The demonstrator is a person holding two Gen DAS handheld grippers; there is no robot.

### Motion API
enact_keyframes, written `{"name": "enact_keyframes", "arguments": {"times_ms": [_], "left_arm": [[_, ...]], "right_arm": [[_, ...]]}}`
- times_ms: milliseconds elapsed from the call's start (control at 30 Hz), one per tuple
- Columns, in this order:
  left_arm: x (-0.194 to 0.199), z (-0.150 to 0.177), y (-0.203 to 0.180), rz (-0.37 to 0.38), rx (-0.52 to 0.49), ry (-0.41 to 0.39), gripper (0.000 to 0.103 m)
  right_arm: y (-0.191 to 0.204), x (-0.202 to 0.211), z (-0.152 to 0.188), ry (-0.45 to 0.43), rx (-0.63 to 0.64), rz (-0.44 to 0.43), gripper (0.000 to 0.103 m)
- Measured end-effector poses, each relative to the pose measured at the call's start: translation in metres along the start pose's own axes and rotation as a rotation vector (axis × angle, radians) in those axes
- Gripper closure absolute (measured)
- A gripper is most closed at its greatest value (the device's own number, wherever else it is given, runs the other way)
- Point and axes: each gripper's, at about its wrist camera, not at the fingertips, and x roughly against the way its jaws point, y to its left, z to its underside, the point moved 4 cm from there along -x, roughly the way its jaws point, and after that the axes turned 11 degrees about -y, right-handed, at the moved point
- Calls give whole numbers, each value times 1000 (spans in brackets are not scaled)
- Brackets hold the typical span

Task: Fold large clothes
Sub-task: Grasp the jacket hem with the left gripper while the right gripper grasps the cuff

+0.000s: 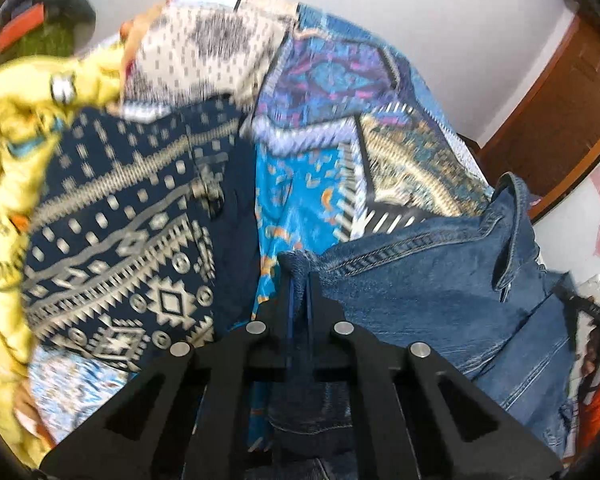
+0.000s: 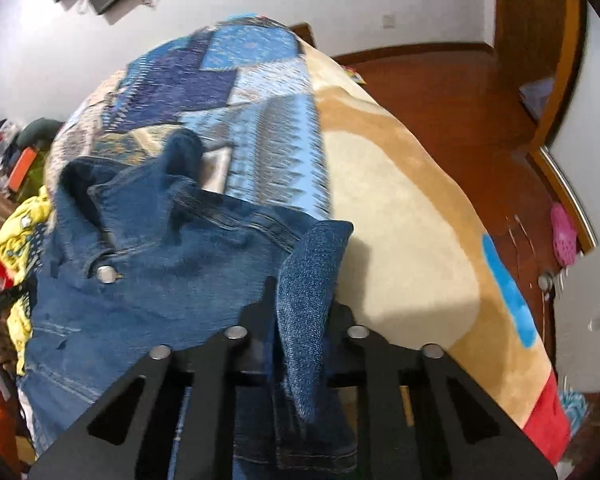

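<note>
A blue denim jacket [image 1: 440,280] hangs between both grippers above a bed. My left gripper [image 1: 302,280] is shut on one edge of the denim jacket, with cloth bunched between its black fingers. In the right wrist view the jacket [image 2: 172,264] spreads to the left, with a metal button [image 2: 107,274] showing. My right gripper [image 2: 304,292] is shut on another edge, and a denim flap [image 2: 312,320] drapes over the fingers.
A patchwork blue quilt [image 1: 340,80] covers the bed, with a navy patterned cloth [image 1: 120,220] and a yellow garment [image 1: 16,120] on it. A tan blanket [image 2: 412,240] lies at the bed's right side. Wood floor [image 2: 460,92] and a pink shoe [image 2: 563,236] lie beyond.
</note>
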Motion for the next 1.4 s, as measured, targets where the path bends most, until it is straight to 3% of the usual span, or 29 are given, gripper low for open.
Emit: {"name": "enact_keyframes", "arguments": {"times_ms": [167,267,333,500,533,567,600,667,867,1033,1100,1133,1167,1400], "left_arm": [[32,-24,-10,-35,-39,-73,101],[61,-49,-3,-137,-85,-200,103],[75,-69,8,-154,-79,-247,103],[78,-76,23,-114,-70,-174,101],[74,-73,23,-104,-66,-151,97],[67,-66,24,-90,-58,-120,86],[59,-57,25,-81,-47,-90,63],[46,-37,25,-82,-33,-42,45],[-8,11,20,43,92,136,45],[-35,23,14,96,172,174,47],[-40,21,17,64,199,164,74],[-40,18,19,48,201,156,79],[-39,16,18,49,204,148,92],[8,-29,7,51,159,11,95]], "right_arm": [[26,26,-29,-66,60,-33,93],[47,33,-48,-100,107,-48,93],[59,36,-58,-122,135,-61,93],[78,25,-73,-141,165,-78,93],[76,22,-71,-138,153,-76,93],[72,18,-68,-134,145,-68,93],[68,16,-66,-131,141,-60,93],[56,12,-60,-118,125,-39,93],[23,4,-49,-71,84,-8,93],[19,3,-47,-66,84,-5,93],[19,1,-45,-65,84,-2,93],[18,1,-45,-64,79,-3,93],[19,1,-46,-64,75,-5,93],[34,11,-59,-88,99,-24,93]]}}
